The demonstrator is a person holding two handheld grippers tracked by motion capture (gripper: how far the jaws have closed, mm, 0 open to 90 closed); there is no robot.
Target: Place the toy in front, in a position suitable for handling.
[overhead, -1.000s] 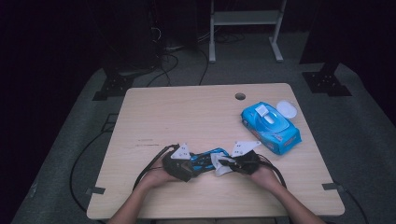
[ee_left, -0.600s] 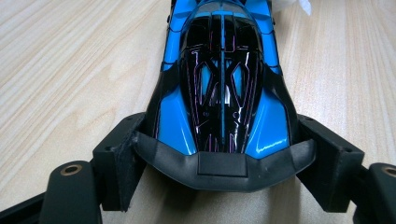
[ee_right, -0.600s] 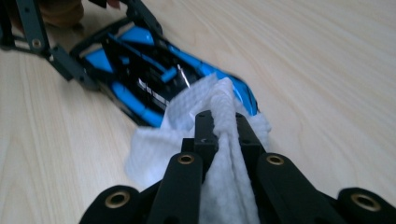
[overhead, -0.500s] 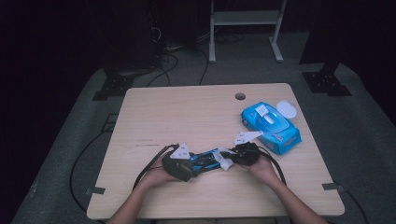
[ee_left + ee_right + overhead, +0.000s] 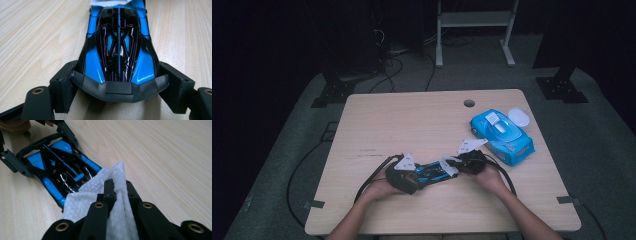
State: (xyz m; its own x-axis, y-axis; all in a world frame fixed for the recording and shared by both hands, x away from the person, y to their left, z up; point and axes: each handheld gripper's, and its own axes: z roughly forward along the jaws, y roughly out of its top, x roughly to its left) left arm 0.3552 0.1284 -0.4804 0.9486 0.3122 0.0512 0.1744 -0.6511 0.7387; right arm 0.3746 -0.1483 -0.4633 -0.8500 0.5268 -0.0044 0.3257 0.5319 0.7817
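A blue and black toy car [image 5: 430, 172] lies on the wooden table [image 5: 412, 125] near the front edge. My left gripper [image 5: 416, 177] is shut on its rear end. In the left gripper view both jaws press the sides of the car [image 5: 119, 47] at the black rear bumper, with my left gripper [image 5: 118, 88] around it. My right gripper [image 5: 117, 187] is shut on a white wipe [image 5: 92, 192] that rests on the car's [image 5: 60, 170] other end. From above, the wipe [image 5: 448, 166] sits between the car and my right gripper [image 5: 456, 165].
A blue pack of wipes [image 5: 502, 132] with its white lid [image 5: 519, 118] flipped open lies at the right of the table. A round cable hole [image 5: 469, 103] sits near the far edge. Cables trail from both grippers over the front edge.
My right gripper with the wipe has shifted a little toward the far side across the car's end. The left gripper and the car have stayed put.
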